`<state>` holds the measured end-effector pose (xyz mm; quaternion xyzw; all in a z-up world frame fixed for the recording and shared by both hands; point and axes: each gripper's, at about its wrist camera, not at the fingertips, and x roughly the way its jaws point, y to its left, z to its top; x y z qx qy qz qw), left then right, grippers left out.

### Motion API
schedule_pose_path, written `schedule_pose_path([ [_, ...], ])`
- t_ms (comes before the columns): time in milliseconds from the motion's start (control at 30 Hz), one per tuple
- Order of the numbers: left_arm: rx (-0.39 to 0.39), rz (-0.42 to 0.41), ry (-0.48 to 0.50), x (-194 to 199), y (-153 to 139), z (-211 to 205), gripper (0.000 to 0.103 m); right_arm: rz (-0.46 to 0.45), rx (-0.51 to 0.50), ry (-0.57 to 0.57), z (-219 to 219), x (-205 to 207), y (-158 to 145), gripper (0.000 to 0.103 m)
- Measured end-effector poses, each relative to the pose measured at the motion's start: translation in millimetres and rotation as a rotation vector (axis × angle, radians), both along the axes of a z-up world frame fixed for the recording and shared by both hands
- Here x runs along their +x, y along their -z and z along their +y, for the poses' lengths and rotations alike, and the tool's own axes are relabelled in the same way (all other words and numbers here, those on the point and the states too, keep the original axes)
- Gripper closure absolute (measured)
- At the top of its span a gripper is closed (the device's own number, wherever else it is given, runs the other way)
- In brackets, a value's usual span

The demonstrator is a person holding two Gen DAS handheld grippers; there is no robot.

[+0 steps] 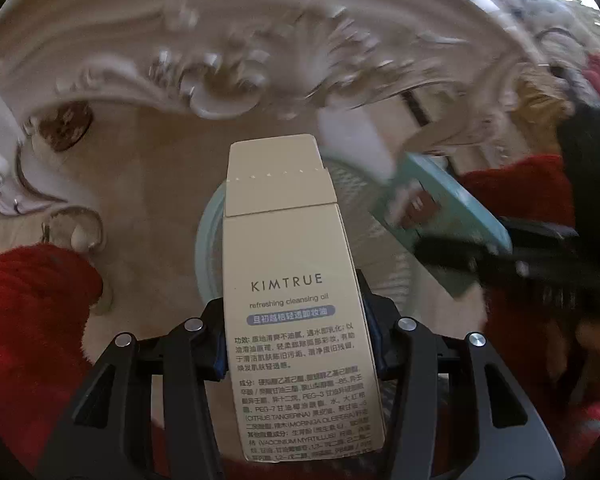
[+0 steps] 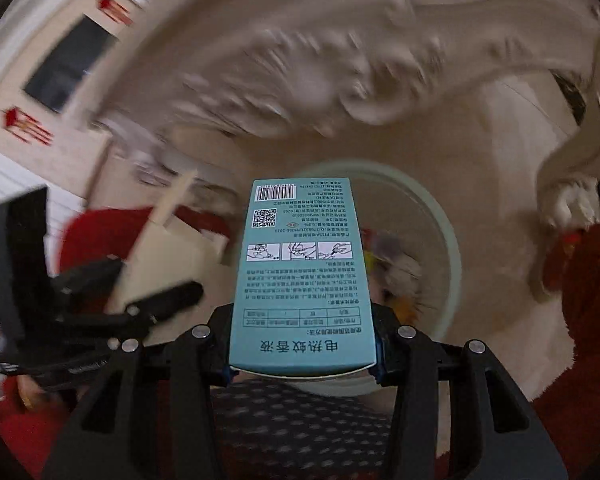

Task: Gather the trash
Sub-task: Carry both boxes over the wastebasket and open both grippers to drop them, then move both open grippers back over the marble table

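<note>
Your left gripper (image 1: 296, 344) is clamped on the cream carton (image 1: 288, 280), its long axis running away from the jaws toward twelve o'clock. Your right gripper (image 2: 302, 354) is closed the same way on the teal box (image 2: 300, 264). Beyond both tips, at twelve o'clock and below them, sits the round pale-green bin (image 2: 450, 248), with some colourful trash already inside. In the left view the teal box (image 1: 448, 216) comes in from three o'clock over the bin's rim (image 1: 206, 240). Both boxes seem about equally near, so I judge either can drop first.
</note>
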<state>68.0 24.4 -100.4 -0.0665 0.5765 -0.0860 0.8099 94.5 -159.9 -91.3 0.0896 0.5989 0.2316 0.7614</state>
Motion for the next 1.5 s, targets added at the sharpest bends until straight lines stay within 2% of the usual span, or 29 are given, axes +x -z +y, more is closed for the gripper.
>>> schedule_pose_path([
  [67, 0.012, 0.027, -0.01, 10.6, 18.4, -1.3, 0.053, 0.017, -0.035, 0.009, -0.3, 1.9, 12.7, 0.058],
  [233, 0.025, 0.062, 0.01, 12.7, 32.3, -12.0, 0.051, -0.013, -0.101, 0.014, 4.4, 2.4, 18.4, 0.057],
  [267, 0.027, 0.067, 0.007, 14.9, 34.1, -10.3, 0.045, -0.015, -0.108, 0.015, 5.2, 2.1, 19.5, 0.056],
  [300, 0.03, 0.071, 0.004, 14.2, 34.5, -10.1, 0.038, -0.011, -0.114, 0.018, 5.2, 2.7, 20.5, 0.047],
  [333, 0.031, 0.072, -0.001, 13.6, 34.5, -9.9, 0.027, -0.01, -0.12, 0.026, 4.2, 3.9, 21.7, 0.035],
  [367, 0.044, 0.073, -0.005, 13.5, 34.3, -9.8, 0.019, -0.014, -0.125, 0.034, 1.4, 3.1, 24.0, 0.032],
  [433, 0.044, 0.063, -0.014, 14.0, 32.0, -9.0, 0.018, -0.019, -0.135, 0.051, -0.9, 2.8, 21.1, 0.028],
  [733, 0.05, 0.047, -0.025, 14.2, 31.4, -6.3, 0.018, 0.005, -0.14, 0.084, -9.0, 1.2, 26.5, 0.028],
  [900, 0.051, 0.014, -0.015, 11.8, 23.5, -9.5, 0.018, -0.017, -0.116, 0.079, -9.4, -2.8, 19.2, 0.028],
  [967, 0.058, -0.016, 0.003, 7.2, 11.1, -12.2, 0.013, -0.039, -0.072, 0.066, -11.2, -7.3, 7.7, 0.028],
  [1033, 0.038, -0.046, 0.025, 2.5, -7.7, -12.6, 0.012, -0.074, -0.002, 0.037, -14.7, -15.0, -14.7, 0.028],
  [1100, 0.055, -0.094, 0.046, 0.6, -42.2, -12.8, 0.013, -0.118, 0.063, 0.025, -20.8, -18.8, -41.2, 0.028],
  [1133, 0.057, -0.14, 0.054, 2.4, -68.9, -11.9, 0.013, -0.186, 0.1, 0.023, -27.1, -18.1, -68.3, 0.028],
  [1233, 0.038, -0.236, 0.047, 21.3, -126.4, -8.1, 0.013, -0.368, 0.114, 0.056, -44.3, 2.2, -128.6, 0.028],
  [1333, 0.06, -0.308, -0.016, 72.8, -177.1, -3.5, 0.012, -0.522, 0.098, 0.124, -65.0, 49.4, -175.6, 0.016],
  [1400, 0.055, -0.352, -0.085, 120.4, -203.6, -0.3, 0.013, -0.62, 0.033, 0.171, -75.0, 95.3, -198.7, 0.016],
  [1500, -0.008, -0.382, -0.198, 209.8, -228.8, 4.8, 0.013, -0.671, -0.019, 0.22, -83.1, 166.5, -214.8, 0.016],
])
